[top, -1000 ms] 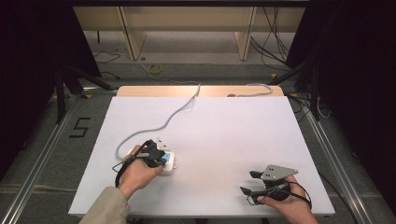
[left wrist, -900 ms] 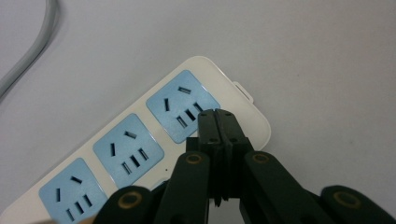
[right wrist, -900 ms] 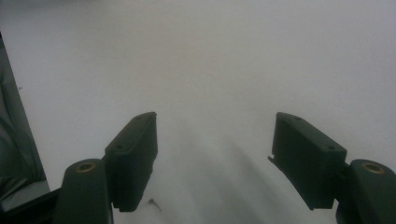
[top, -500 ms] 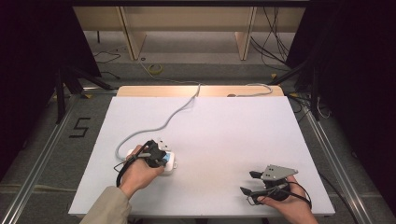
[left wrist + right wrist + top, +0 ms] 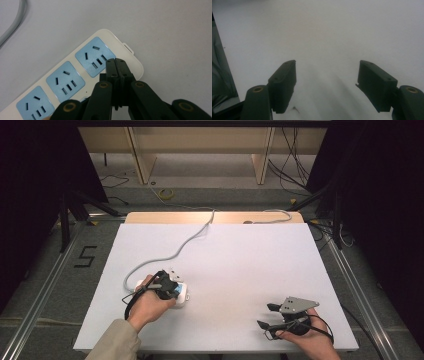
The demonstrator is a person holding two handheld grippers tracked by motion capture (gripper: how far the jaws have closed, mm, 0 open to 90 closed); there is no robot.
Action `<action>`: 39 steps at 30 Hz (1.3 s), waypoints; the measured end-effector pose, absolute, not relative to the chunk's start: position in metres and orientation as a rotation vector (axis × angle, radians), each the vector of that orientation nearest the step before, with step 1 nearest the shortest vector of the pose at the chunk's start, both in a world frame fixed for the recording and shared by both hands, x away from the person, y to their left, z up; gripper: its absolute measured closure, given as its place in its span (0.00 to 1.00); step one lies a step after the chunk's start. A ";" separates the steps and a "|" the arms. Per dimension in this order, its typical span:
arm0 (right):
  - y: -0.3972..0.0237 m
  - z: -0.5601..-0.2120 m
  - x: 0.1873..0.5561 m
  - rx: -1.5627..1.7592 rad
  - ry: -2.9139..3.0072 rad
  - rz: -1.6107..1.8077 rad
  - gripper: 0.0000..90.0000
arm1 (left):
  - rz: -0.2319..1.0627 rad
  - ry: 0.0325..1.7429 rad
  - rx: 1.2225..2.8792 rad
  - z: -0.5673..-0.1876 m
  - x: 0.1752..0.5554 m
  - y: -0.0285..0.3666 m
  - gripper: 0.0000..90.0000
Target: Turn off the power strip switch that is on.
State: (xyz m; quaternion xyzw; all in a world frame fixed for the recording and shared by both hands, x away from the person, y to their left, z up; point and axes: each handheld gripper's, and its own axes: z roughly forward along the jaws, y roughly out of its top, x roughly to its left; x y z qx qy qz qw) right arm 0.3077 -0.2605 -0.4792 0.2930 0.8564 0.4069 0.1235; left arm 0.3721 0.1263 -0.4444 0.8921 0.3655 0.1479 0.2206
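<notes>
The white counter (image 5: 240,270) spreads wide under both hands. On the floor off to the left hand-held gripper's outer side, a black "5" (image 5: 85,256) is marked. A white power strip (image 5: 75,75) with blue socket faces lies directly beneath the left hand-held gripper (image 5: 116,65), whose jaws are pressed together with nothing between them, tips poised over the end socket (image 5: 95,56) nearest the strip's rounded end; I cannot tell whether they touch it. Its grey cord (image 5: 185,242) runs away across the counter. The right hand-held gripper (image 5: 325,75), well apart from the strip, has its jaws spread over bare counter.
</notes>
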 end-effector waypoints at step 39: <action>-0.260 -0.480 0.308 0.854 2.499 1.186 0.36 | 0.443 0.982 2.494 -0.446 0.369 0.124 1.00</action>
